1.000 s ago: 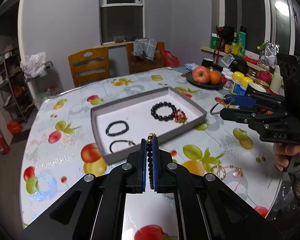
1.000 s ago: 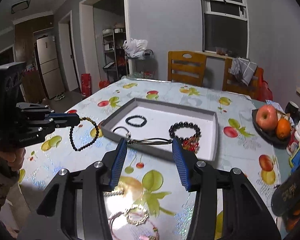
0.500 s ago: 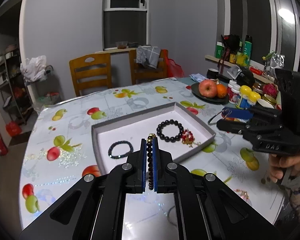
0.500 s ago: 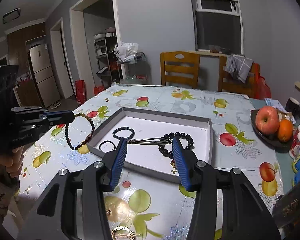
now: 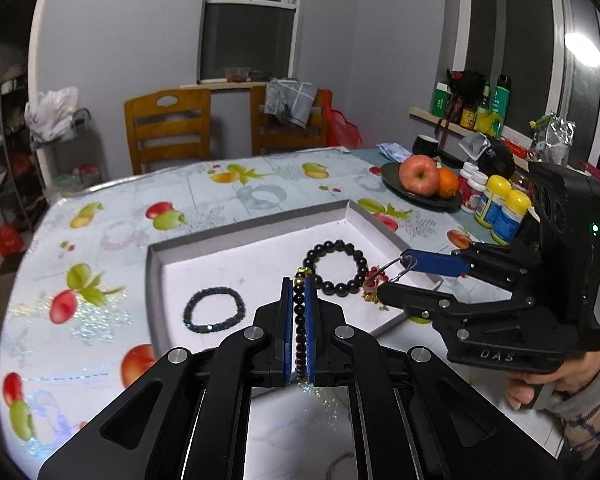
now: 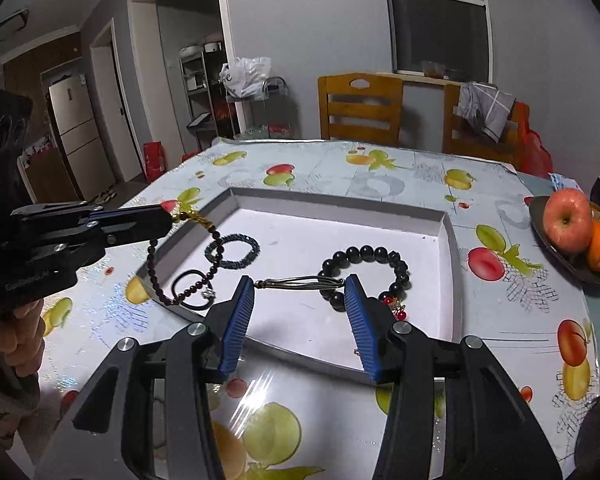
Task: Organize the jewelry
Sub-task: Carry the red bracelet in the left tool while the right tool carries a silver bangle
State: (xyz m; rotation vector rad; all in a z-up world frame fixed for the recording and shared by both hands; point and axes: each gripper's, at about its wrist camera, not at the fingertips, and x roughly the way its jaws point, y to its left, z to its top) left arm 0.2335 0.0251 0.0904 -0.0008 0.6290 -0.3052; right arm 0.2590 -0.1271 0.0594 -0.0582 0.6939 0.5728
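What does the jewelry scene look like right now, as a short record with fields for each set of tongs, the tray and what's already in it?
left tongs: shut on a small-bead bracelet that hangs over the tray's near-left corner
right tongs: open, a thin metal bangle stretched across their tips
tray: shallow, grey rim, white floor, on the fruit-print table
in tray: large black bead bracelet, dark sparkly bracelet, thin black cord bracelet
beside tray: fruit plate
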